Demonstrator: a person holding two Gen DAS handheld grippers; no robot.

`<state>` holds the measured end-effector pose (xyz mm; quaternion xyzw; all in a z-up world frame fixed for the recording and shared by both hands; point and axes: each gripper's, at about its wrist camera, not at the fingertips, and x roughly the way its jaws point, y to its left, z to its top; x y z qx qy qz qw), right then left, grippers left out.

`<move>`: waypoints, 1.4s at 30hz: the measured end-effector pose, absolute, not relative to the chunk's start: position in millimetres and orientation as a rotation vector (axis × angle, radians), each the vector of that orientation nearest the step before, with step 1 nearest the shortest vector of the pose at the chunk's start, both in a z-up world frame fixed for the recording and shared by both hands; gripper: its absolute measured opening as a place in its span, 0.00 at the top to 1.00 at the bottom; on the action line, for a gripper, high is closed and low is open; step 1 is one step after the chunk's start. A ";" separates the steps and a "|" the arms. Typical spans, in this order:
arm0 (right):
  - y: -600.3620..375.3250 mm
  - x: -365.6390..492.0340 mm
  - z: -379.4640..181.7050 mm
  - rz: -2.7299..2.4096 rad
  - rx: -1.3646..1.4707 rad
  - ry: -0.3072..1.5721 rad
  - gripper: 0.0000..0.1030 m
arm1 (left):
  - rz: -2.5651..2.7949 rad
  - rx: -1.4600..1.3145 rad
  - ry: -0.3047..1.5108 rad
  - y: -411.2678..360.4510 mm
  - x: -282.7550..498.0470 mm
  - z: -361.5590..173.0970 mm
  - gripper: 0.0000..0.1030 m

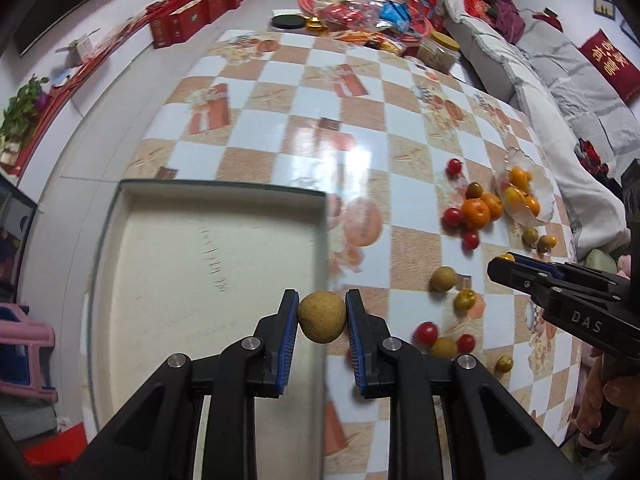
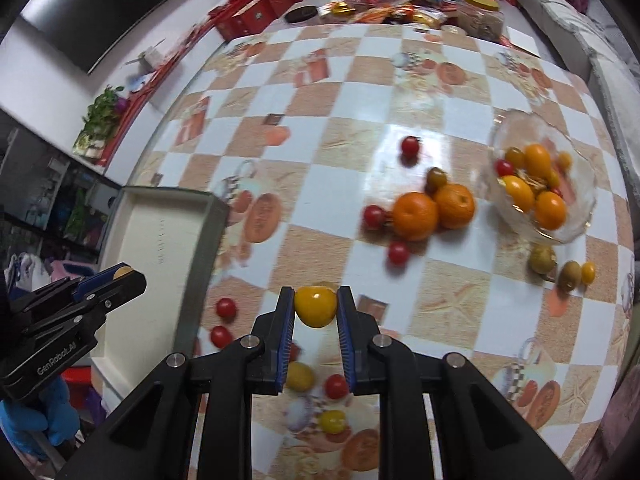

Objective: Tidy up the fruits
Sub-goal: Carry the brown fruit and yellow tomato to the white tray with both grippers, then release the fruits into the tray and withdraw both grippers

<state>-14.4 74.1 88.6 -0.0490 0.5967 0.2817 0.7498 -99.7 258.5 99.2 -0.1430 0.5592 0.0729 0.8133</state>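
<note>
Your left claw (image 1: pixel 322 316) pinches a brown longan (image 1: pixel 322 317) above the tray (image 1: pixel 120 216); your right claw (image 2: pixel 315 306) pinches a yellow tomato (image 2: pixel 315 306) over the worktop (image 2: pixel 460 280).

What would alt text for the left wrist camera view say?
The left gripper pinches a round tan fruit at the right edge of a shallow cream tray. Cherry tomatoes, oranges and a glass bowl lie scattered on the checkered table, with the right gripper entering from the right.
</note>
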 end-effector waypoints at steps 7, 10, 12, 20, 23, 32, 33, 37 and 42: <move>148.9 -29.9 89.5 0.749 -0.165 1.320 0.78 | 0.280 -0.288 1.207 308.8 -118.4 84.2 0.75; 189.4 -31.4 80.7 0.798 -0.196 1.335 0.78 | 0.325 -0.276 1.223 328.1 -116.9 70.1 0.75; 214.9 -28.5 69.8 0.813 -0.197 1.364 0.78 | 0.353 -0.268 1.236 339.4 -114.4 60.6 0.75; 272.2 -19.9 27.6 0.758 -0.330 1.407 0.78 | 0.426 -0.274 1.287 367.2 -110.6 26.5 0.75; 281.0 -21.0 18.4 0.725 -0.392 1.415 0.77 | 0.442 -0.259 1.287 369.2 -109.4 21.2 0.75; 293.8 -31.5 19.3 0.743 -0.460 1.385 0.29 | 0.467 -0.226 1.258 366.5 -116.8 27.5 0.17; 291.3 -30.0 23.0 0.744 -0.444 1.382 0.26 | 0.468 -0.223 1.268 366.2 -117.4 26.9 0.17; 278.1 -25.3 47.1 0.742 -0.360 1.353 0.16 | 0.467 -0.230 1.283 363.7 -126.0 31.5 0.17; 236.9 -31.3 73.9 0.696 -0.286 1.321 0.01 | 0.415 -0.170 1.299 338.1 -136.9 44.0 0.17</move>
